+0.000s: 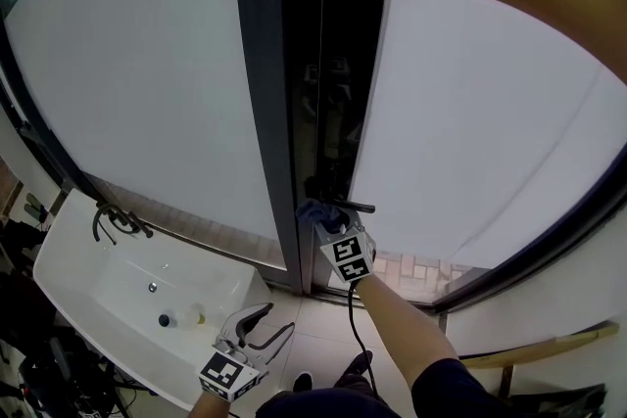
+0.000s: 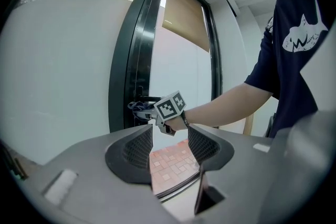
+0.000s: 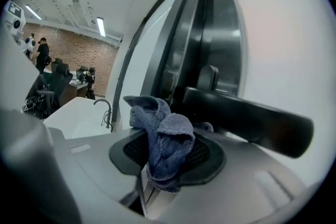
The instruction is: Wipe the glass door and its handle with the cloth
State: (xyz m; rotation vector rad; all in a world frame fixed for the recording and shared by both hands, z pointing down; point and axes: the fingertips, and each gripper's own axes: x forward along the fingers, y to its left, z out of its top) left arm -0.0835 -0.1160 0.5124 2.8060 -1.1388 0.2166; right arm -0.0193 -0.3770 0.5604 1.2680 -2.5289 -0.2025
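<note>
Your right gripper (image 1: 328,222) was clamped tight on the cloth (image 3: 165,140), with the bunched-up rag poking out past the jaw tips. It sat right at the near end of the handle (image 3: 245,118), though I couldn't tell if the two were actually touching. The dark frame (image 1: 263,93) rose just behind the handle. The glass door (image 1: 480,122) spread out to the handle's right, and a second pale pane sat to the handle's left, past the frame. Down and left of the handle, well apart from it, were a sink (image 1: 73,255) and its faucet (image 1: 116,222). Your left gripper (image 1: 257,328) hung well below the handle with its jaws spread apart, and only reddish tiles (image 2: 170,162) showed through the gap.

Looks-wise, the cloth was blue-grey, nubby and crumpled. The handle was a smooth dark bar with a rounded end. The glass was frosted and flat. The sink was glossy white, and the faucet was a thin curved dark pipe.
</note>
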